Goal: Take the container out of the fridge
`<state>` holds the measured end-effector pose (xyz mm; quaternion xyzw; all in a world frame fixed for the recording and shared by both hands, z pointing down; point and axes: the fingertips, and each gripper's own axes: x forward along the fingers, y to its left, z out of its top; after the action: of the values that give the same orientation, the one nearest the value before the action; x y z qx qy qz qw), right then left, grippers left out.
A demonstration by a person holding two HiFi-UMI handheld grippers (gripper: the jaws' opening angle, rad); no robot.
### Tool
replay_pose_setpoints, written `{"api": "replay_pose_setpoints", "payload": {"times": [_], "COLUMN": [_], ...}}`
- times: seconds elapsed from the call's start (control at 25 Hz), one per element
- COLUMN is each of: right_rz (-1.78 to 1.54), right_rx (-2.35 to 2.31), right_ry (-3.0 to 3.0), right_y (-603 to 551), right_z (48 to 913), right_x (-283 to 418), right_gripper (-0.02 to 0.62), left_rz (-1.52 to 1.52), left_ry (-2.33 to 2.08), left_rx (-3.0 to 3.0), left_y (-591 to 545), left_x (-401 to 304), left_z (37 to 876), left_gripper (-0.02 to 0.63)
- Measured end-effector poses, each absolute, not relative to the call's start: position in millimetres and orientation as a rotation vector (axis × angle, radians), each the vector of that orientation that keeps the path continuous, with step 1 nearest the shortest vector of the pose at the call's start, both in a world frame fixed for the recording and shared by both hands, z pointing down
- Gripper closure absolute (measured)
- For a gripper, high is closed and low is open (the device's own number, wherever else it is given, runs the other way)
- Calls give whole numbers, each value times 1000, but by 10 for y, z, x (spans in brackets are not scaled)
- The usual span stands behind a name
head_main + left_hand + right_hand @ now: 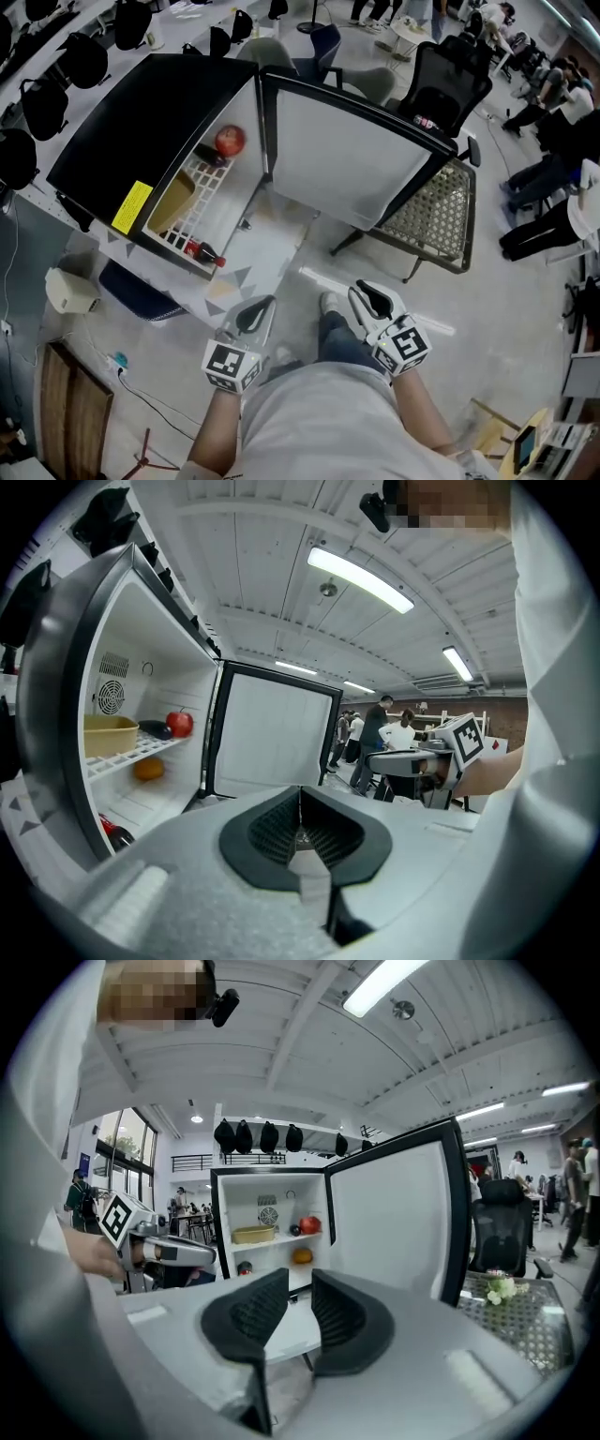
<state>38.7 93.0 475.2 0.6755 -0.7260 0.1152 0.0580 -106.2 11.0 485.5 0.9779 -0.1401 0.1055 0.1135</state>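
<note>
A small black fridge (131, 141) stands open with its door (347, 155) swung to the right. A shallow yellow container (176, 199) rests on the white wire shelf, beside a dark vegetable and a red apple (230, 141). The container also shows in the left gripper view (108, 735) and the right gripper view (253, 1234). An orange (301, 1256) lies on the fridge floor below it. My left gripper (267, 302) is shut and holds nothing. My right gripper (361, 292) is open and empty. Both are level and well short of the fridge.
A red-capped bottle (202, 251) lies at the fridge's lower front. A metal mesh chair (436, 211) stands behind the open door, and a black office chair (450, 80) farther back. People sit at the right. A wooden board (70, 412) lies at the lower left.
</note>
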Motion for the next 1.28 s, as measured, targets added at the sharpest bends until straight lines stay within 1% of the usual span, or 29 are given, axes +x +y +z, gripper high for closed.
{"api": "replay_pose_setpoints", "payload": {"times": [0.6, 0.8, 1.04, 1.28], "right_rz": [328, 329, 348, 368], "right_rx": [1665, 1467, 1277, 1195], "right_ry": [-2512, -2627, -2699, -2728], "right_y": [-334, -617, -820, -989], "right_z": [4756, 4750, 4839, 4876], "right_x": [1100, 1142, 1177, 1174], "right_gripper": [514, 514, 514, 514], "left_rz": [339, 350, 445, 557], "left_ry": [-837, -1027, -1253, -1420], "left_rx": [2765, 2686, 2577, 2498], "left_y": [-749, -839, -894, -1073], "left_x": [-453, -363, -289, -428], "left_z": [4871, 4838, 4888, 4910], "left_gripper": [594, 594, 594, 593]}}
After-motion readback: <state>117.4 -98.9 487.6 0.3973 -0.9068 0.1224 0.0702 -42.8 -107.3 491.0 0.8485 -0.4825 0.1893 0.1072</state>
